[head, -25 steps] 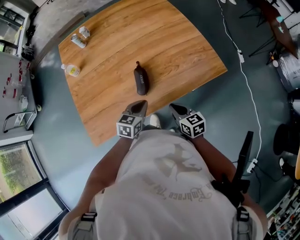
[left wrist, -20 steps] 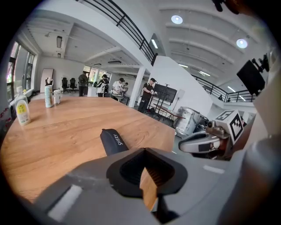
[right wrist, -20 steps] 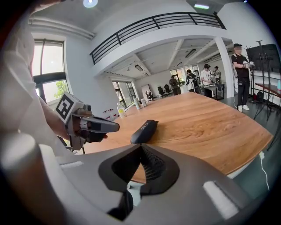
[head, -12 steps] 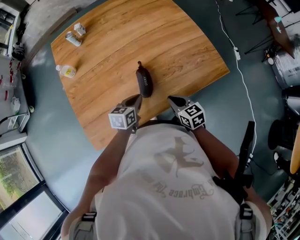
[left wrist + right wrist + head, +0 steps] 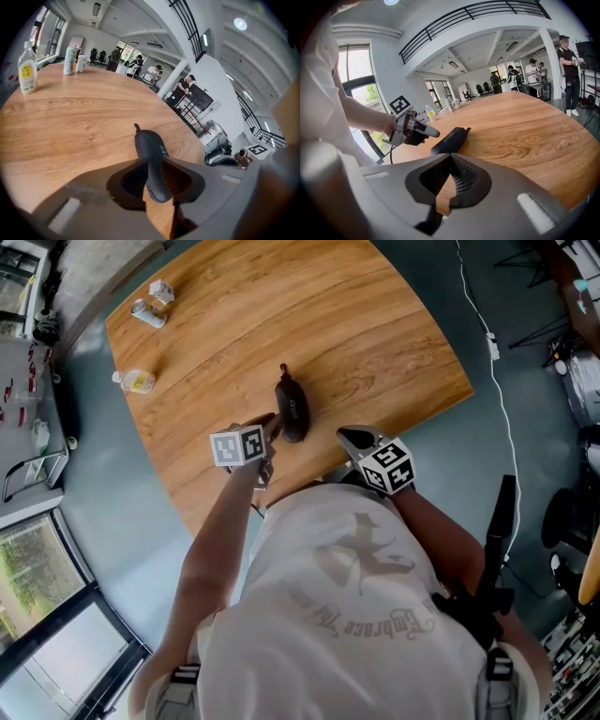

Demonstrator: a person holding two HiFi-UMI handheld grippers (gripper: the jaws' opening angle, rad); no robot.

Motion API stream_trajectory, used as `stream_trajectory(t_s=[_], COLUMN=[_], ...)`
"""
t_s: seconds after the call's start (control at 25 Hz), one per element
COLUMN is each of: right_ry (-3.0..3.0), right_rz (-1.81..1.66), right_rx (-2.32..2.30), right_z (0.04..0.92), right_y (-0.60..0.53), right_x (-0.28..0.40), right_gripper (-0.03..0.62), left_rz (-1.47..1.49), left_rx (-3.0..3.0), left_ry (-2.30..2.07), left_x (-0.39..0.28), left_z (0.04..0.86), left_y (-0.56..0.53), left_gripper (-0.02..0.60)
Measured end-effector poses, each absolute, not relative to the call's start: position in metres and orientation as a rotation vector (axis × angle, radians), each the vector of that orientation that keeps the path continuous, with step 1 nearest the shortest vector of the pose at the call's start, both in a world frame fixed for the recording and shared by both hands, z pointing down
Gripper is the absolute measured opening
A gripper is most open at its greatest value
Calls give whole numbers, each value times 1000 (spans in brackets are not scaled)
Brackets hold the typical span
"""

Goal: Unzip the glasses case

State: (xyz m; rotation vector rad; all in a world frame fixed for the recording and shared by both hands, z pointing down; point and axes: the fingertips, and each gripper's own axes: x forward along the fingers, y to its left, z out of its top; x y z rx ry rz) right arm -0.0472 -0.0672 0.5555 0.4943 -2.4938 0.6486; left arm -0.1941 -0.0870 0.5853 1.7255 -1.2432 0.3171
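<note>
A dark, long glasses case (image 5: 292, 407) lies on the wooden table (image 5: 375, 334), its zipper pull (image 5: 283, 367) at the far end. My left gripper (image 5: 273, 421) is at the case's near end. In the left gripper view its jaws are opening a little, and the case (image 5: 152, 150) runs through the gap between them; I see no pad pressing on it. From the right gripper view, the left gripper (image 5: 435, 134) hovers just over the near end of the case (image 5: 450, 139). My right gripper (image 5: 349, 436) is at the table's front edge, right of the case, shut and empty (image 5: 450, 157).
A plastic bottle (image 5: 138, 382) and two small cans (image 5: 150, 313) stand at the table's far left corner. The near table edge runs just under both grippers. A white cable (image 5: 497, 381) lies on the floor to the right. People stand far behind the table (image 5: 569, 70).
My left gripper has gone forward from the table's front edge to the case's near end and has rolled. The right gripper has edged forward a little.
</note>
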Motion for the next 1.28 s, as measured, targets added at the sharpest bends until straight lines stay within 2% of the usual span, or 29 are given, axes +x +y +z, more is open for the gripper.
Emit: stream_trajectory(t_s=[0.24, 0.44, 0.68, 0.96, 1.28], right_ry=[-2504, -2490, -2480, -2485, -2516], right_rz=[658, 701, 751, 777, 721], right_rx=[437, 416, 452, 478, 354], right_z=[552, 560, 565, 564, 563], right_y=[-102, -105, -102, -101, -76], right_x=[-41, -37, -29, -24, -47], right_gripper=[8, 8, 8, 8, 8], left_rz=[299, 358, 390, 392, -12], left_rx=[1622, 1559, 1557, 1541, 1407], left_ry=[-1209, -1157, -1101, -1032, -998], left_x=[-187, -177, -161, -137, -140], left_z=[594, 613, 620, 621, 608], left_y=[-107, -108, -111, -116, -118], left_gripper=[262, 336, 353, 305, 289])
